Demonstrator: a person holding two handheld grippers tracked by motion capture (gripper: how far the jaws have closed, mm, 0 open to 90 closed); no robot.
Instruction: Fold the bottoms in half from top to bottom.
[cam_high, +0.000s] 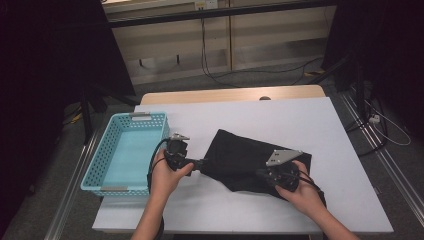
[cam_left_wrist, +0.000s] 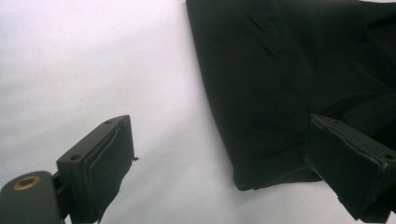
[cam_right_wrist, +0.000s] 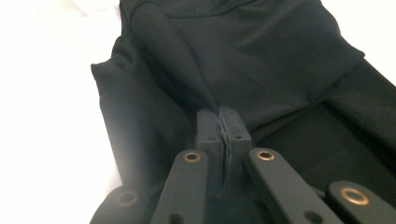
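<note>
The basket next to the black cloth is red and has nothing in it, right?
Not red. In the high view the basket is light blue. It does sit beside the black cloth, and nothing lies in it.

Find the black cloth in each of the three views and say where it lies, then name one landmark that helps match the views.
High view: the black cloth lies at the table's middle, between the two grippers.
Left gripper view: it covers the upper right, with its corner between the open jaws.
Right gripper view: it spreads across the middle and right, with a fold pinched in the shut jaws.
Shared landmark: the white table.
</note>
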